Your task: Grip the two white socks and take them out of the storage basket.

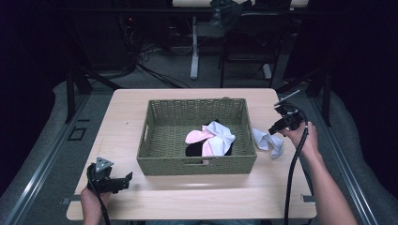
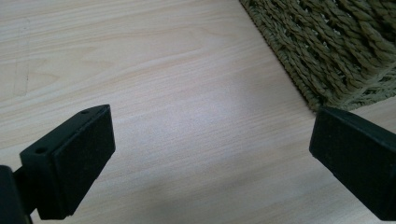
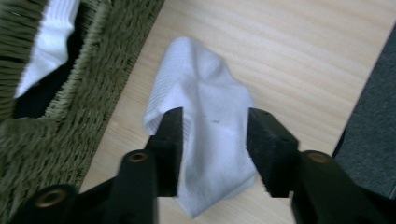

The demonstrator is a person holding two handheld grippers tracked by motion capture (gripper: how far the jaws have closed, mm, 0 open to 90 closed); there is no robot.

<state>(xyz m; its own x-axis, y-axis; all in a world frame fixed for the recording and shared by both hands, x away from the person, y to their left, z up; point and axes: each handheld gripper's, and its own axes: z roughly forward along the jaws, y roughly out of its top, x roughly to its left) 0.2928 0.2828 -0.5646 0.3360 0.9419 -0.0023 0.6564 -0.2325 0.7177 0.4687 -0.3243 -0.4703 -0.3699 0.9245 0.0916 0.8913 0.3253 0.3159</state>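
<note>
A: See the right hand-held gripper (image 3: 214, 151)? Its two black jaws stand a little apart, and the small white cotton sock (image 3: 205, 140) lies right between them on the pale wooden bench (image 3: 299, 60). The pads are on each side of it but I don't think they squeeze it yet.

B: Where is the sock, then?

A: Just under that gripper and a bit in front of it. The green woven basket (image 3: 88, 88) is just beside it, on the gripper's left. The sock is outside the basket, not in it.

B: Will it be hard to pick up?

A: I don't think so. It looks soft, light and floppy. It won't break and it won't slip much. It will just hang down when lifted. I would pinch it across the middle, where the cloth is bunched up and thick.

B: Which way does it point?

A: Its long side runs straight away from the gripper, with the rounded end farthest off. So the jaws cross it the short way, which is good.

B: And the other one?

A: The left hand-held gripper (image 2: 212, 154) is wide open over bare bench, with nothing in it. The basket's corner is just ahead, to its right.
</note>
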